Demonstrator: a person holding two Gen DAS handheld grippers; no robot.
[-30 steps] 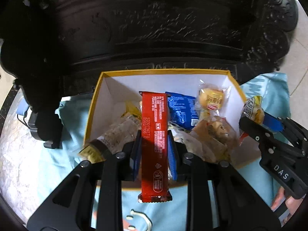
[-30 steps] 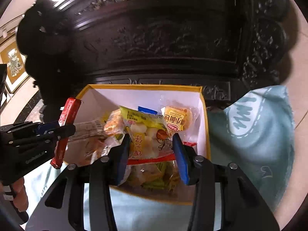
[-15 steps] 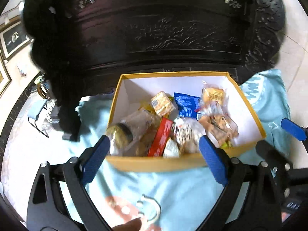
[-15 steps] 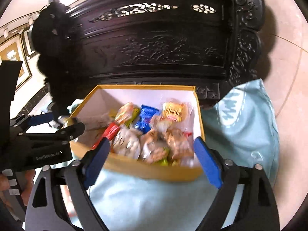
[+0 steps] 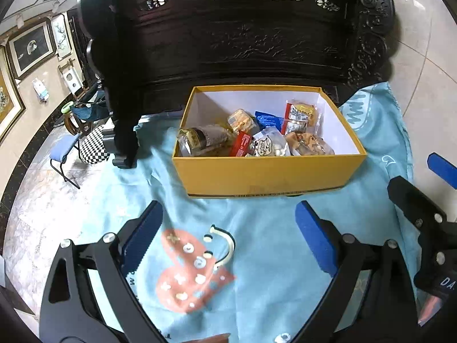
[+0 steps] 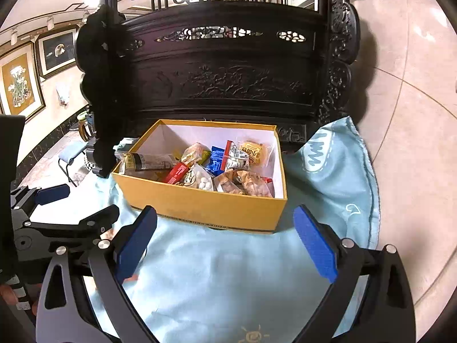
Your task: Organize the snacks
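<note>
A yellow cardboard box (image 5: 265, 175) with white inner walls stands on a light blue cloth (image 5: 271, 245). It holds several snack packets, among them a red bar (image 5: 240, 143), a blue packet (image 5: 268, 120) and a clear bag of white candies (image 5: 268, 145). My left gripper (image 5: 228, 240) is open and empty, in front of the box above the cloth. The box also shows in the right wrist view (image 6: 211, 205). My right gripper (image 6: 225, 238) is open and empty, in front of the box.
A dark carved wooden cabinet (image 5: 257, 37) stands right behind the box. The cloth (image 6: 337, 171) lies on a tiled floor (image 6: 414, 114). A small blue chair (image 5: 64, 154) stands at the left. The right gripper (image 5: 428, 217) shows at the left wrist view's right edge.
The left gripper let go of the red bar and the right gripper let go of a yellow packet into the box. Both opened and pulled back from the box.
</note>
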